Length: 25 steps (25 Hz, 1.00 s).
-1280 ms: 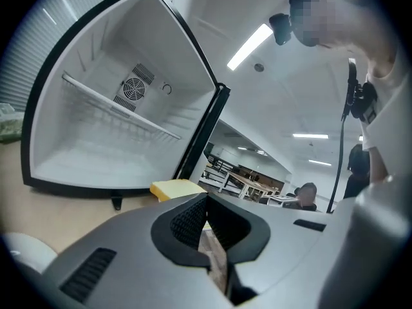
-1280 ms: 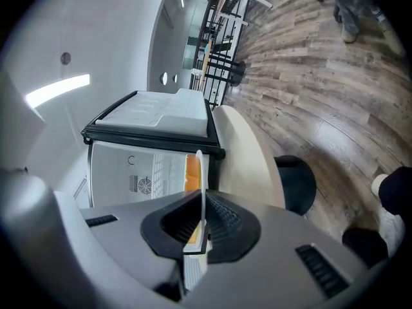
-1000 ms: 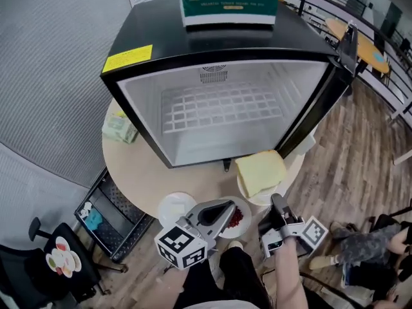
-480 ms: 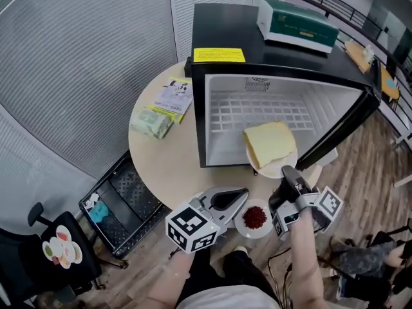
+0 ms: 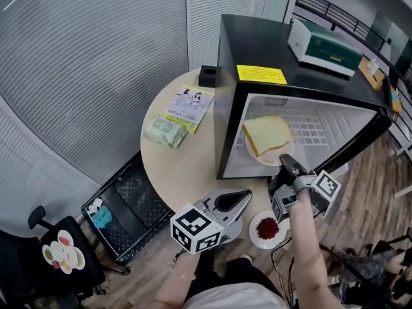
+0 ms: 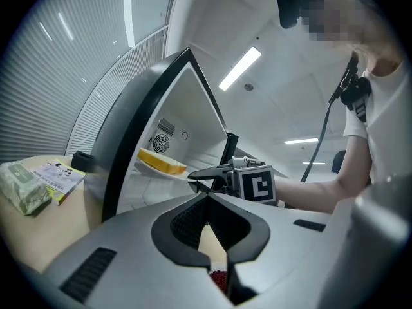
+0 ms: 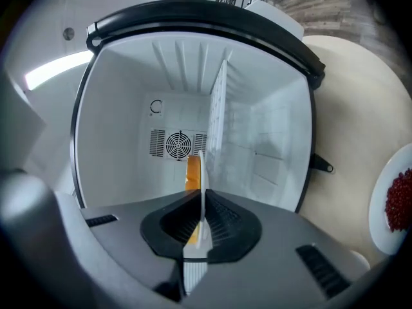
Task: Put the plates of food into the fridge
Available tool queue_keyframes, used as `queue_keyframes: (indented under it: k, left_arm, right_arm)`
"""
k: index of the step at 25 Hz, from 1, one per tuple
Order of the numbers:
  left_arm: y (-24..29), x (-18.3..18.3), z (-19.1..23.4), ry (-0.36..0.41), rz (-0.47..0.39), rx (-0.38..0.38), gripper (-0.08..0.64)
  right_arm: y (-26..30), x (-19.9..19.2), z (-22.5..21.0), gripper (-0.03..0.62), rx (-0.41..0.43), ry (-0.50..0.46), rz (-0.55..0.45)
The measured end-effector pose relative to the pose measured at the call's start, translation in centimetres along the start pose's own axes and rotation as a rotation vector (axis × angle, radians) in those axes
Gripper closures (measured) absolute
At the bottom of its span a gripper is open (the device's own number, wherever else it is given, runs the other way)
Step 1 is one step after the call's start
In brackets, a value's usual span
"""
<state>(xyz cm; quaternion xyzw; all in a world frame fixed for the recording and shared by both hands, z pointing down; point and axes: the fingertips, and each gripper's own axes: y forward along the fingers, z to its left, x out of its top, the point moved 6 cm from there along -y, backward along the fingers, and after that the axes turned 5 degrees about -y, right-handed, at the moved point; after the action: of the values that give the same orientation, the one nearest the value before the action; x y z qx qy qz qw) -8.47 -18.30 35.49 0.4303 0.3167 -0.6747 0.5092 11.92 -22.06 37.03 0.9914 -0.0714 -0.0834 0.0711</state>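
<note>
A white plate with a slice of bread [image 5: 267,136] hangs in the mouth of the open black fridge [image 5: 270,50], above its floor. My right gripper [image 5: 284,166] is shut on the plate's near rim; in the right gripper view the plate [image 7: 203,166] stands edge-on between the jaws, the bread [image 7: 192,172] behind it. A small plate of red berries [image 5: 267,228] sits on the round table [image 5: 180,166] by its front edge. My left gripper [image 5: 242,201] hovers left of the berries, shut and holding nothing.
A wire shelf [image 5: 312,126] sits inside the fridge, and its door [image 5: 360,137] stands open at the right. A green box [image 5: 325,42] lies on top. A leaflet [image 5: 191,102], a green packet [image 5: 166,131] and a small black box [image 5: 207,76] lie on the table. A black crate [image 5: 129,201] stands on the floor.
My right gripper has carried the bread plate up from the table's front edge into the fridge opening. My left gripper has drifted forward beside the berry plate. The head view has swung left.
</note>
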Motion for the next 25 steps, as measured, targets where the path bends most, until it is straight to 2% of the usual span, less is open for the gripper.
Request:
queue_keyframes:
  k: [12,17,21,25]
  left_arm:
    - [-1.1,0.0,3.0,-0.081,0.003,-0.02,0.555]
    - [-1.2,-0.2,3.4,-0.075,0.032,-0.035,0.555]
    - [-1.3,-0.5,3.3,-0.07,0.053,-0.045,0.555]
    - [-1.5,-0.9,3.2,-0.075,0.062,-0.046,0.555]
  right_arm:
    - [5.8,-2.3,1.0,0.574,-0.1,-0.013,-0.069]
    - [7.0,-1.8,2.1,0.574,-0.135,-0.156,-0.097]
    - [8.0,-1.1,3.7,0.571,-0.182,-0.364,-0.095]
    - [8.3,-1.0,4.1,0.55,-0.237,-0.495,-0.074]
